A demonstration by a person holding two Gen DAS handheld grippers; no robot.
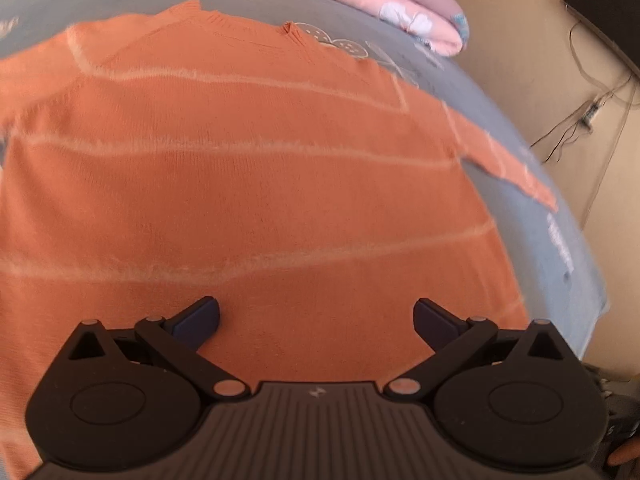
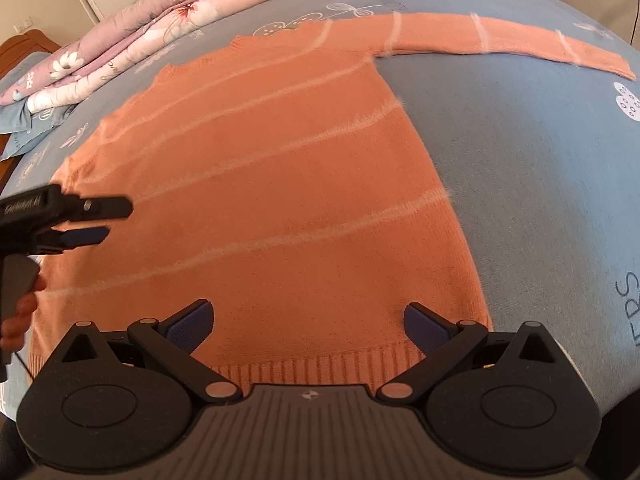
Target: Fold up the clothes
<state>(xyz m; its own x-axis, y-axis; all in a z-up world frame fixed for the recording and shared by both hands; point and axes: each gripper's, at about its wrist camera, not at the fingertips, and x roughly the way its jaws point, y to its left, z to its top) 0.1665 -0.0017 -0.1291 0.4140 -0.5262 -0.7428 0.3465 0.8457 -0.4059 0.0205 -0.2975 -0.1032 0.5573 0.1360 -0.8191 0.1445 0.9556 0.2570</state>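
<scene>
Orange sweater point(image 2: 280, 184) with thin pale stripes lies spread flat on a blue bedsheet point(image 2: 540, 168) printed with white drawings, its neckline toward the far side and its ribbed hem at the near edge. In the right wrist view, one sleeve point(image 2: 500, 38) stretches out straight to the far right across the sheet, well apart from the hem. The right gripper point(image 2: 310, 330) hangs just above the hem with its tongs spread wide apart, holding nothing; the ribbed band shows between the two blue-padded fingertips point(image 2: 192, 326). At the left of that view the left gripper point(image 2: 102, 220) reaches in over the sweater's left side, carried by a person's hand point(image 2: 20, 316) at the near left edge; its two fingers stand apart with a gap between them and nothing clamped. In the left wrist view, the left gripper point(image 1: 316, 322) hovers over the sweater's body point(image 1: 248, 184), tongs wide apart and empty, with the sleeve point(image 1: 516, 164) trailing off to the right toward the bed's edge. Folded pink and lilac floral quilts point(image 2: 132, 40) are stacked along the far side of the bed. Beyond the bed in the left wrist view, dark cables point(image 1: 580, 120) hang against a beige wall point(image 1: 520, 32).
</scene>
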